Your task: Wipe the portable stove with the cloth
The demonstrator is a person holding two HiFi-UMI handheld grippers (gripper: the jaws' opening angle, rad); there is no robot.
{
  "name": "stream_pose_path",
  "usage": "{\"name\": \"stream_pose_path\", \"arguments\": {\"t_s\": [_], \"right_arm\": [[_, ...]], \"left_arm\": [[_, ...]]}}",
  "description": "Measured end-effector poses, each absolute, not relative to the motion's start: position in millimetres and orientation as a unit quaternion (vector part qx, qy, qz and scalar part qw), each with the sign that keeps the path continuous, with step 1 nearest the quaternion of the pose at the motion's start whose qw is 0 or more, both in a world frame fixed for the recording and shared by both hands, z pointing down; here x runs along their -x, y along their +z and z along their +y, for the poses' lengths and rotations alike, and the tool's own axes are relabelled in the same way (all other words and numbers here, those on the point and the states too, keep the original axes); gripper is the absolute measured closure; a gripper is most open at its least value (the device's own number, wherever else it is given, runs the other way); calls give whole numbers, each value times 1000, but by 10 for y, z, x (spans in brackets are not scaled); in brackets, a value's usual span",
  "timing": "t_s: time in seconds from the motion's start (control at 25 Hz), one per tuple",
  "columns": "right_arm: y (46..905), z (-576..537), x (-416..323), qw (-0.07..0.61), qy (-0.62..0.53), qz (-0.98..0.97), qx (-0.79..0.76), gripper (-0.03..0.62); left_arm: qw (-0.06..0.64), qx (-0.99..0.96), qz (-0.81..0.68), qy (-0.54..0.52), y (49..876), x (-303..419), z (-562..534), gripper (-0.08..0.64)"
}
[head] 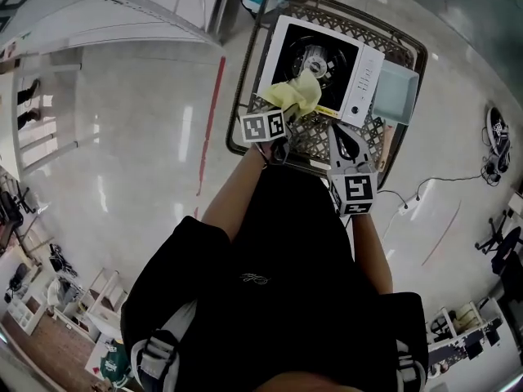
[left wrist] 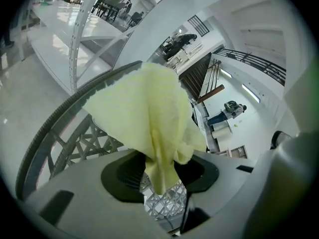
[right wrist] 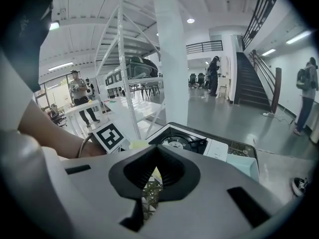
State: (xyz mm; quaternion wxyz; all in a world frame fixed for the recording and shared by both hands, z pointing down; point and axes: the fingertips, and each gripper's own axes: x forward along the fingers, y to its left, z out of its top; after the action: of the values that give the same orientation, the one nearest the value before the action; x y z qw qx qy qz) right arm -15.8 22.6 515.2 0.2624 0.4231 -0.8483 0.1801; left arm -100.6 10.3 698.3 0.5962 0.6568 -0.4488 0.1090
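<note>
The left tool [left wrist: 160,180] gripped the yellow cloth [left wrist: 149,118]. A bunched fold of it was pinched between the jaws, and the rest fanned out ahead of them. In the head view, the left tool [head: 282,121] reached in from the near edge of the worktop [head: 315,140], a dark lattice top with a raised rim. The cloth [head: 299,94] lay over the near left corner of the portable stove [head: 360,84]; no view showed whether it pressed on the surface.

The right tool [right wrist: 153,176] had its jaws closed together with nothing between them; only the lattice showed through below them. In the head view, the right tool [head: 346,141] sat just right of the left one, near the front edge of the stove and apart from it.

The portable stove [right wrist: 215,149] stood on the worktop, a white body with a black top and a round burner [head: 313,60] in the middle. Its white control strip ran along the right side. A pale blue tray [head: 395,93] lay just beside that strip.

Around the worktop spread a glossy pale floor [head: 139,137].
</note>
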Motion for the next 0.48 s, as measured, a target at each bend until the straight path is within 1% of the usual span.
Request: {"name": "stream_pose_path", "arguments": {"t_s": [0.2,0.48], "right_arm": [[5193,217,328,265,182,-853,-412,588],[5433,192,526,270,200,-850,-405,588]], "left_arm": [[594,-657,-451,111,6982,1147,103,370],[573,-670,-451,134,6974,1328,70,364]]}}
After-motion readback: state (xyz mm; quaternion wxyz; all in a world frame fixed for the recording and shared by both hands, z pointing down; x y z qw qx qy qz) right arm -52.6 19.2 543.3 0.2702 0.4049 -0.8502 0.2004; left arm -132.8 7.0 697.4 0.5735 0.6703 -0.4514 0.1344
